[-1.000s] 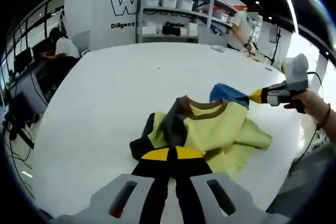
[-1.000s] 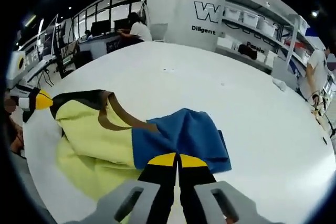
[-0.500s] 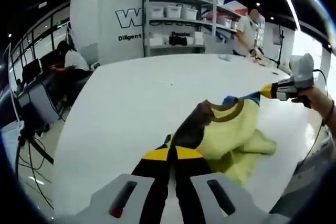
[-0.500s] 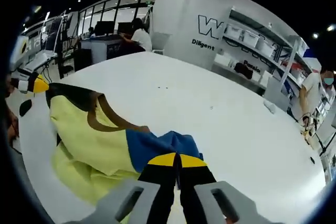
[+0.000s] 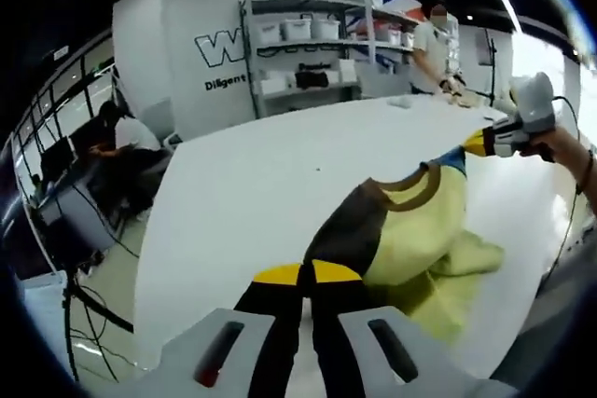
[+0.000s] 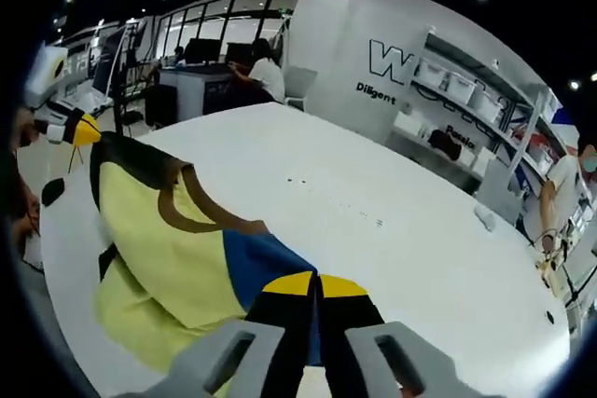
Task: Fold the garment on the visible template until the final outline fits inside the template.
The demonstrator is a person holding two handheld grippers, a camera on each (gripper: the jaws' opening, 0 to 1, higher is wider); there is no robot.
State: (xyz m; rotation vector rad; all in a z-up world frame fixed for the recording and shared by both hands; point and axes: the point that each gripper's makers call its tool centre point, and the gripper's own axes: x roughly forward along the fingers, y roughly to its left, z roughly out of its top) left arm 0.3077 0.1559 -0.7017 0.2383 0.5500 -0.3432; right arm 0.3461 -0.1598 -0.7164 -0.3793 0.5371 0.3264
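Observation:
A yellow garment [image 5: 420, 240] with a brown collar [image 5: 406, 191] hangs stretched between both grippers above the white table [image 5: 280, 165]. Its lower part rests crumpled on the tabletop. My left gripper [image 5: 306, 274] is shut on the black sleeve [image 5: 350, 230]. My right gripper [image 5: 487, 144] comes in from the right, holding the blue sleeve [image 5: 454, 157]. In the right gripper view my right gripper [image 6: 317, 284] is shut on the blue sleeve [image 6: 266, 263]. The yellow body [image 6: 159, 240] runs left to the black sleeve [image 6: 131, 160], held by my left gripper [image 6: 76, 130].
The garment sits near the table's near edge [image 6: 65, 258]. Shelves with white bins [image 5: 308, 44] stand beyond the table. A person sits at a desk [image 5: 117, 137] on the left, and another stands at the far right [image 5: 434, 44]. Cables lie on the floor [image 5: 84, 305].
Both grippers have risen and moved apart with their sleeves, so the shoulder line is lifted and pulled taut. The blue sleeve has come up off the table.

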